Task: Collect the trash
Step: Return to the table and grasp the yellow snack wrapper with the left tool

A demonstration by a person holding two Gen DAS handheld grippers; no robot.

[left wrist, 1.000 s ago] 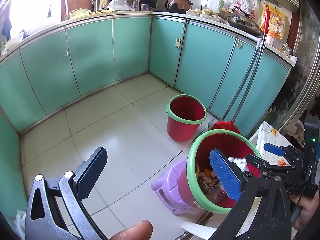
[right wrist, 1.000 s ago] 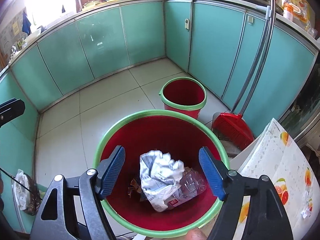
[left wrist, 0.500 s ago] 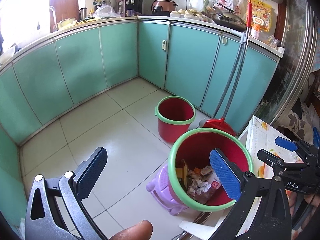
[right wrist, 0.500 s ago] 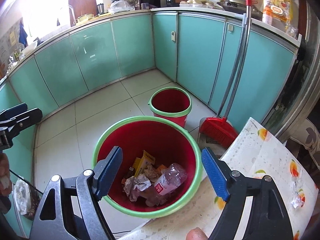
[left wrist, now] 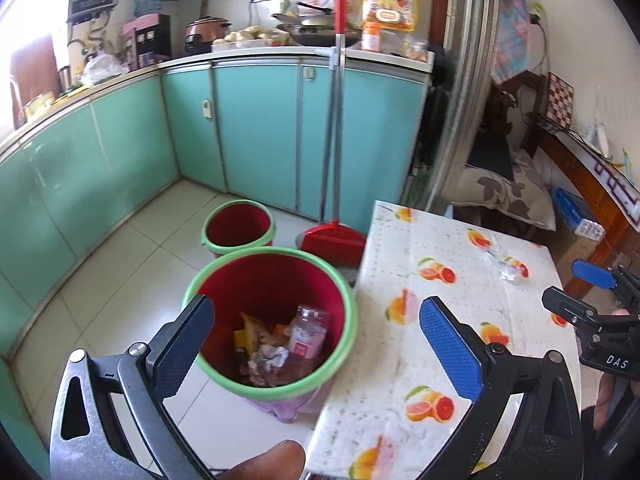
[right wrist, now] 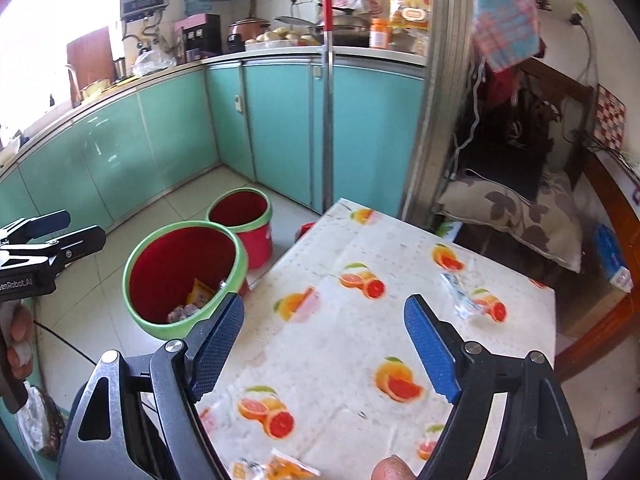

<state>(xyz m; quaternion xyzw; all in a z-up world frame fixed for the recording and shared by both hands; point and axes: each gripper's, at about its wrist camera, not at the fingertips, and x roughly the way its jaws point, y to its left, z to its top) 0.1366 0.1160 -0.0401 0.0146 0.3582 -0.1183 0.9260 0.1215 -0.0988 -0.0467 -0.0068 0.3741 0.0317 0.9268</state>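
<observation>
Both tools are spread wide and empty: the right tool (right wrist: 324,344) over the fruit-print bench (right wrist: 340,320), the left tool (left wrist: 316,344) at the bench's left edge. A clear crumpled wrapper (right wrist: 460,294) lies far right on the bench, an orange packet (right wrist: 280,468) at its near edge. Left of the bench, the trash bucket (left wrist: 344,304) holds a plastic bottle (left wrist: 306,334) and paper scraps; beyond it stand a smaller empty bucket (left wrist: 240,222) and a red broom (left wrist: 334,236) against teal cabinets (left wrist: 256,128).

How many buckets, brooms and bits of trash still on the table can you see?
Red buckets: 2, near bucket and far bucket
Brooms: 1, red broom
Trash on the table: 2, clear wrapper and orange packet
Total: 5
</observation>
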